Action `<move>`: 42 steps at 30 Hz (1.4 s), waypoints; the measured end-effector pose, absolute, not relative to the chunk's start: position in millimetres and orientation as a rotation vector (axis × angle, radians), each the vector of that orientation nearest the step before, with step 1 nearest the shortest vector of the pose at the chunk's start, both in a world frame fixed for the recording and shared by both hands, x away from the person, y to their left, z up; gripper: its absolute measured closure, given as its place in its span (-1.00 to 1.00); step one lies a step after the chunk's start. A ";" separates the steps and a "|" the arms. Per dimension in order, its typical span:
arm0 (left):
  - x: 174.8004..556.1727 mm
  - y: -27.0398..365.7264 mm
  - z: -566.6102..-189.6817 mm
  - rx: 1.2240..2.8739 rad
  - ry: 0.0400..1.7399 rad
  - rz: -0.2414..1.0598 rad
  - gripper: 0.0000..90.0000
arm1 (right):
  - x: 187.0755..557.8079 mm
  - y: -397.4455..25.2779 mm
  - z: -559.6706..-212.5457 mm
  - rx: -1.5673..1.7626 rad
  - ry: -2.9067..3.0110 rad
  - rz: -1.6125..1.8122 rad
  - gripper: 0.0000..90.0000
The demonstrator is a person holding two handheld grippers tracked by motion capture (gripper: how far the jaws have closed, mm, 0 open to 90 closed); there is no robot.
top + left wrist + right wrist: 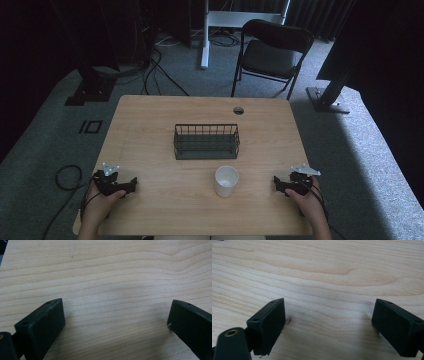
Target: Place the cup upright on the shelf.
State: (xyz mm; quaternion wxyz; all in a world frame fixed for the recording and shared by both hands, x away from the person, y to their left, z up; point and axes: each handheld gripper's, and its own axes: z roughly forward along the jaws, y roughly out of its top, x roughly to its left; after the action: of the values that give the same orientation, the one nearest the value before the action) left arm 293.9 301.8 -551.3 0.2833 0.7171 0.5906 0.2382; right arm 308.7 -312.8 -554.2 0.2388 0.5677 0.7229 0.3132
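The left claw [131,184] is resting low on the worktop [150,125] near its front left corner, with its 2 jaws spread wide and nothing between them; in the left gripper view bare wood grain is showing across the gap of the left claw [116,315]. A hand [97,205] is gripping it from behind, and a grey 3-cornered plate [110,167] is sitting on top of it. The right claw [276,182] is lying near the front right corner, likewise released, its jaws standing well apart over plain wood in the right gripper view, where the right claw [328,315] is holding nothing. The other hand [307,202] is holding it from behind.

Between the 2 claws, closer to the right one, a white cup [226,180] is standing upright on the worktop, mouth up, touching neither claw. Just beyond the cup, near the worktop's middle, a dark wire basket [206,142] is sitting apart from it. A round hole [238,110] is showing near the far edge. Past the worktop, 1 black folding chair [270,52] is standing on the carpeted floor [45,145], where cables are trailing.
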 end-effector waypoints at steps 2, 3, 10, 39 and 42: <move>293.7 302.8 -551.2 1.931 1.566 0.633 -0.97 | 308.7 -312.8 -554.2 1.554 1.980 0.858 -0.75; 293.4 302.3 -551.3 1.941 1.544 0.634 -0.96 | 308.7 -312.8 -554.2 1.554 1.980 0.858 -0.75; 290.0 297.3 -549.0 2.006 1.445 0.608 -0.96 | 308.7 -312.8 -554.2 1.555 1.980 0.857 -0.75; 282.6 242.3 -515.2 2.066 1.163 0.598 -0.91 | 308.8 -312.8 -554.1 1.555 1.980 0.857 -0.75; 282.7 235.9 -512.6 2.068 1.137 0.598 -0.91 | 308.8 -312.8 -554.2 1.555 1.980 0.857 -0.75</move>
State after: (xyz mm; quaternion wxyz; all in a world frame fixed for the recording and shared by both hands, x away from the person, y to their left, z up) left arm 282.7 235.9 -512.6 0.3461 0.7970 0.4380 0.2306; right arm 308.8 -312.8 -554.2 0.2386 0.5677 0.7230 0.3131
